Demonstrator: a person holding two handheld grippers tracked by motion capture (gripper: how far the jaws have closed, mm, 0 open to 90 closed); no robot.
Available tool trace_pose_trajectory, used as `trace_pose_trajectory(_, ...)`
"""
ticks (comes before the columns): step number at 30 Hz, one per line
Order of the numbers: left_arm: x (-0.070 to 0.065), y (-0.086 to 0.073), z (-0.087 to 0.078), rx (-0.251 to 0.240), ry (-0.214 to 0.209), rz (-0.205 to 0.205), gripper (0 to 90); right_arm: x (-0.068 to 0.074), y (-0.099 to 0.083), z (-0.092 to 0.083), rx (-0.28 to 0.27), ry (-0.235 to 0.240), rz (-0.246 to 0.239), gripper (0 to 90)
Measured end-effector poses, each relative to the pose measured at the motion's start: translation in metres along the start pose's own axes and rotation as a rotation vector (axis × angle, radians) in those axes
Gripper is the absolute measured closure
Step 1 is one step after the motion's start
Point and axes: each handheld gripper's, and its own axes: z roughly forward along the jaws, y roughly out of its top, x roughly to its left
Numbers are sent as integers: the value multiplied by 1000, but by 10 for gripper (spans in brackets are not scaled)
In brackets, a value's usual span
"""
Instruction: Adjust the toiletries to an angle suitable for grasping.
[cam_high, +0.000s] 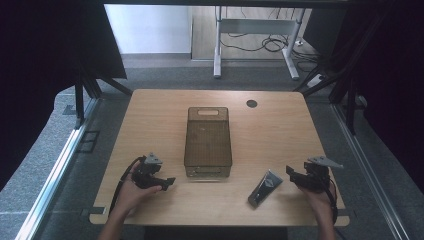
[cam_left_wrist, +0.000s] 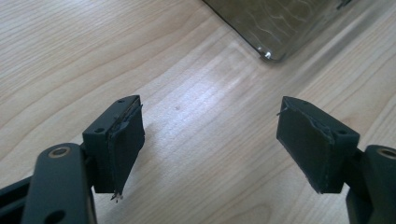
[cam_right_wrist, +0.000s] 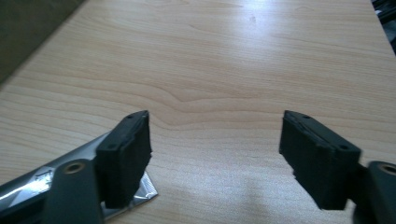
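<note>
both grippers (cam_high: 168, 183) (cam_high: 289, 171) agape; packet (cam_high: 264, 188) between

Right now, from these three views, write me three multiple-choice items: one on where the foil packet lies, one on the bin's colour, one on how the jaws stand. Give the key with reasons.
1. Where does the foil packet lie?
A. inside the bin
B. on the table between the bin and the right gripper
C. beside the left gripper

2. What colour is the bin?
A. see-through smoky brown
B. solid white
C. bright red

3. How do the jaws of both grippers stand?
A. both shut
B. left shut, right open
C. both open, holding nothing

Key: 1 B, it rests on bare wood left of the right gripper. 2 A, the table shows through its tinted walls. 3 C, the left gripper and the right each show a wide gap over wood.
</note>
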Motion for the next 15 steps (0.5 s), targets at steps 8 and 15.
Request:
trace_pose_trajectory(8, 4, -2, 3, 8, 1, -13, 236, 0, -4, 3, 18, 20, -36, 377)
trace_pose_trajectory(15, 0, -1, 5, 11, -6, -8, 236, 5, -6, 6, 30, 23, -70, 411)
